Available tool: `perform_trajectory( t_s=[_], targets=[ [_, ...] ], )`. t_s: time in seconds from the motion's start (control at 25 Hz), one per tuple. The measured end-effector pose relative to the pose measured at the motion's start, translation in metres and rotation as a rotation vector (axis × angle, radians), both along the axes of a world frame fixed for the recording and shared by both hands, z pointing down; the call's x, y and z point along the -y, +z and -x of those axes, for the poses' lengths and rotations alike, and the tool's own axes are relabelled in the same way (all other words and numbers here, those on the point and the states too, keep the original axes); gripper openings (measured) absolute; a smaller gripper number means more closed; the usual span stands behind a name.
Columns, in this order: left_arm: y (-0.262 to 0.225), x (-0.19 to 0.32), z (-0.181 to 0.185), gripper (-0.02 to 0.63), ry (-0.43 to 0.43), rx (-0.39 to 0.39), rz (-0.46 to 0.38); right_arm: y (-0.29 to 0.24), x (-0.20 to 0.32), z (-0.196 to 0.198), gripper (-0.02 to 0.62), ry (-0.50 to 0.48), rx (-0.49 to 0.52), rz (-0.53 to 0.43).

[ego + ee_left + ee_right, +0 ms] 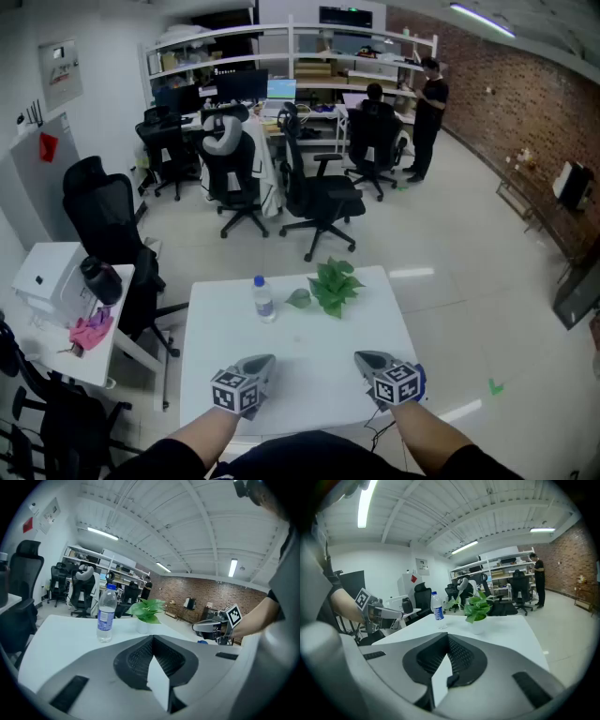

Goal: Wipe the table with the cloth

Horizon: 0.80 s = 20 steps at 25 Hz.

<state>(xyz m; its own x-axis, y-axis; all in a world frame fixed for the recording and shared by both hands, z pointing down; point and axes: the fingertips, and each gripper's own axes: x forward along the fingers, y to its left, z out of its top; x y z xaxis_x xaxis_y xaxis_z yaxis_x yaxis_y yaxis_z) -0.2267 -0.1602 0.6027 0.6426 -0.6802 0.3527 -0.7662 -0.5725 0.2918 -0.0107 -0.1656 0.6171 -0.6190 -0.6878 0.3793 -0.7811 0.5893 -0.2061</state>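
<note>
Cloth (91,330) well apart from left tongs (263,360) and right tongs (366,357) — both closed, empty

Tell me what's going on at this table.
A person holds the left gripper and right gripper over the near edge of the white table, jaws together, empty. A bottle and a potted plant stand farther back. No wiping yet: a pink cloth lies on the side table.
</note>
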Motion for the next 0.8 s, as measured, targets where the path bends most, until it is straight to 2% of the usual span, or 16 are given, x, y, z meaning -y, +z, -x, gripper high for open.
perform_trajectory(
  t_s=[0.16,0.28,0.48,0.64,0.8],
  targets=[
    [-0.004,0.013,-0.043,0.000,0.059,-0.003,-0.013,-0.012,0.003,-0.037,0.012,0.036,0.009,-0.028],
    [-0.005,0.019,-0.090,0.000,0.134,-0.002,-0.025,-0.017,-0.004,-0.077,0.012,0.089,0.009,-0.041],
    [0.002,0.019,-0.182,0.000,0.292,0.013,-0.036,-0.018,-0.031,-0.165,0.012,0.216,-0.001,-0.055],
    [0.015,0.018,-0.252,0.000,0.382,0.038,-0.026,-0.006,-0.052,-0.243,0.012,0.333,0.003,-0.030],
    [0.029,0.010,-0.322,0.000,0.473,0.080,-0.023,0.002,-0.074,-0.301,0.012,0.391,0.004,-0.011]
  ],
)
